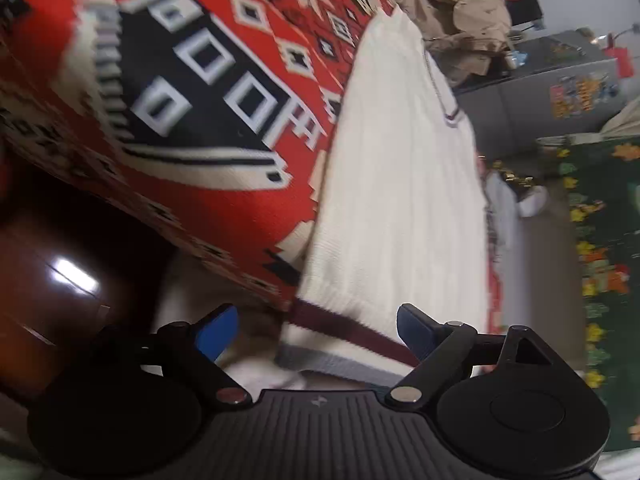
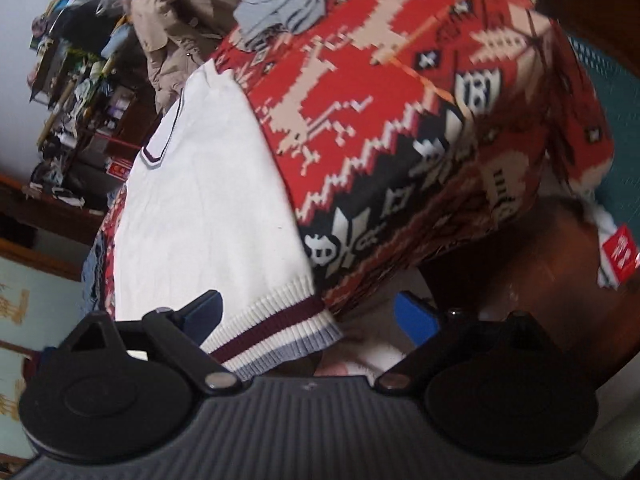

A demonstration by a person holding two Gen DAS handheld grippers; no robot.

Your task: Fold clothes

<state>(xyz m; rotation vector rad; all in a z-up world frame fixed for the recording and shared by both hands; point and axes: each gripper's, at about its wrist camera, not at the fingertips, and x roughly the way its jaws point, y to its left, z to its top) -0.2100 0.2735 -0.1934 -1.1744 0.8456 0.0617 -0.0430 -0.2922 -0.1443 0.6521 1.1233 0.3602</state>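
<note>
- White knit sweater (image 1: 400,184) lies flat on a worktop covered by a red patterned blanket (image 1: 224,92), its long axis running from the near edge toward the far side.
- Ribbed hem (image 2: 280,336), striped maroon and grey, is at the near end and hangs just over the worktop's edge; the V-neck collar (image 2: 160,148), trimmed in dark maroon, points away to the far end.
- Left tool (image 1: 318,330) has its blue-padded fingers (image 1: 218,332) spread wide, the hem's left corner lying between them with no pad pressing on it.
- Right tool (image 2: 316,316) also stands wide, the hem's right corner between its fingers, untouched as far as the blur allows.
- Beyond the collar sits a crumpled beige garment (image 2: 180,24), and a grey garment (image 2: 280,4) lies in a heap on the blanket just right of it.
- No box or basket can be made out; the far shelves (image 2: 80,92) are cluttered, their contents too small to tell.
</note>
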